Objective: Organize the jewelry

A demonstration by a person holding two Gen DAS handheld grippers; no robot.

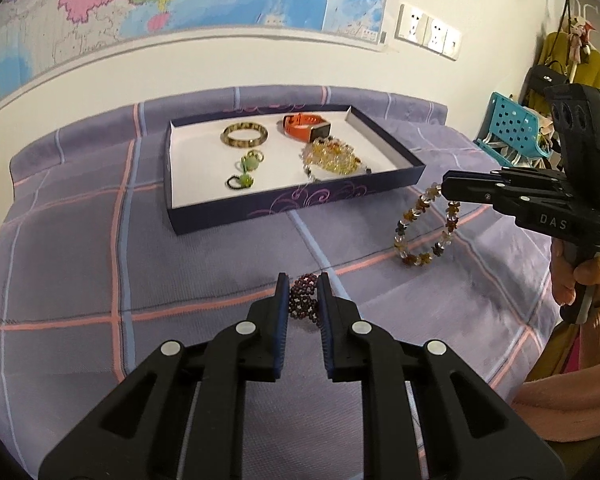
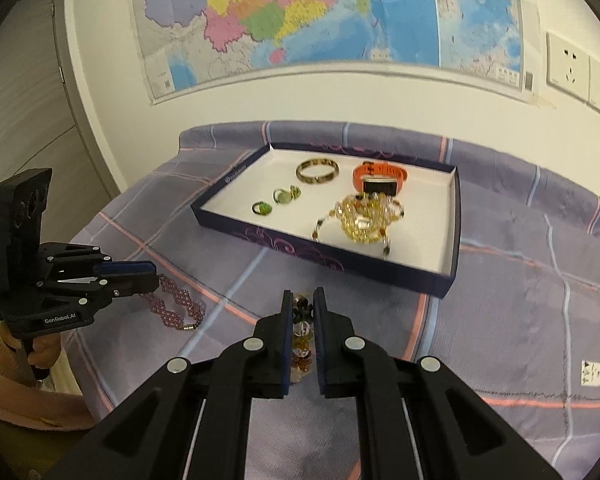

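presently, item one: left claw [image 1: 303,296], pinching a dark red beaded bracelet [image 1: 303,303]; in the right wrist view it dangles clear of the purple plaid bed cover [image 2: 520,300]. item two: right claw [image 2: 300,308], pinching an amber flower-bead bracelet [image 1: 426,224], which hangs as a loop. item three: open navy box [image 1: 228,216], at 12 o'clock from both claws, resting on the bed, holding a gold bangle [image 1: 245,134], an orange watch [image 1: 306,125], two green rings [image 1: 247,170] and a heap of yellow beads [image 1: 334,158]. wall map [image 2: 320,12] behind, at 12 o'clock.
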